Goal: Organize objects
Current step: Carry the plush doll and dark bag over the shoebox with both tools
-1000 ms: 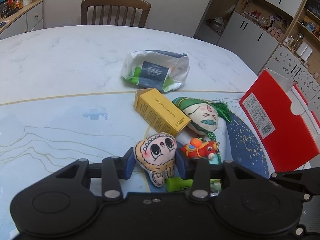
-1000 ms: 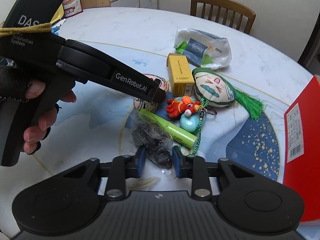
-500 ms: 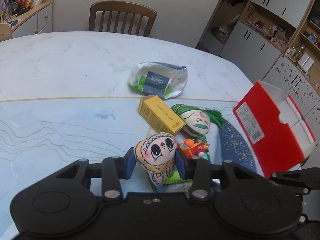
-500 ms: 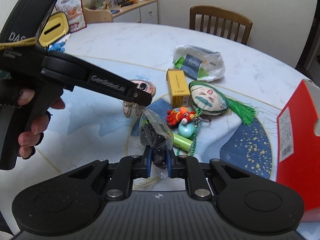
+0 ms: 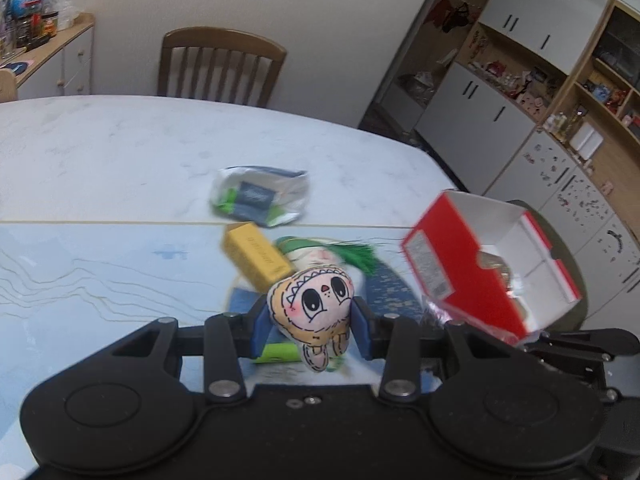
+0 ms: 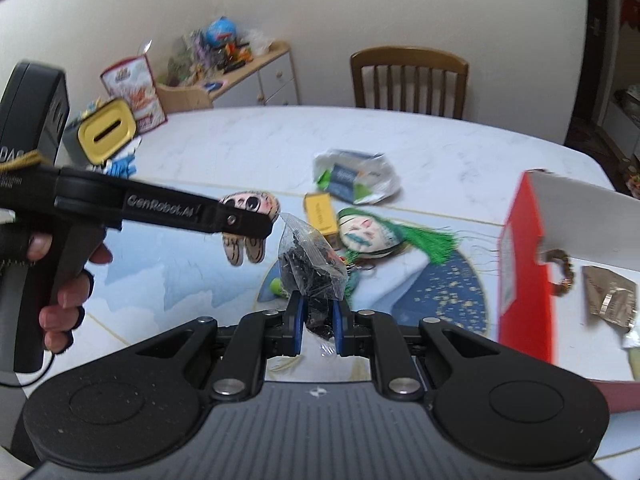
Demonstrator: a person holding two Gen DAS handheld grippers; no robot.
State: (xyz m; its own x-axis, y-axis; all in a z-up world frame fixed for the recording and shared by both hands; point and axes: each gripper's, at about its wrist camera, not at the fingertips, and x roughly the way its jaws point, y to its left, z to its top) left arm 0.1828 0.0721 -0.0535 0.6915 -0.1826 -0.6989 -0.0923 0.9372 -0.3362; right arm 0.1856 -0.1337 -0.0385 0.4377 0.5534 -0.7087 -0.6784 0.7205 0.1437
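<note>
Left gripper [image 5: 307,322] clamps the plush doll [image 5: 310,308] above the table [image 5: 120,152]; right gripper [image 6: 316,326] pinches a clear packet [image 6: 310,262], red box [image 6: 524,272] at the table's right edge.

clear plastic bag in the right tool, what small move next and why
Probably carry the clear plastic bag of dark bits rightward over the open red cardboard box and release there. The right tool is shut on it, clear of the table, and the box stands just to its right with other items already inside.
</note>
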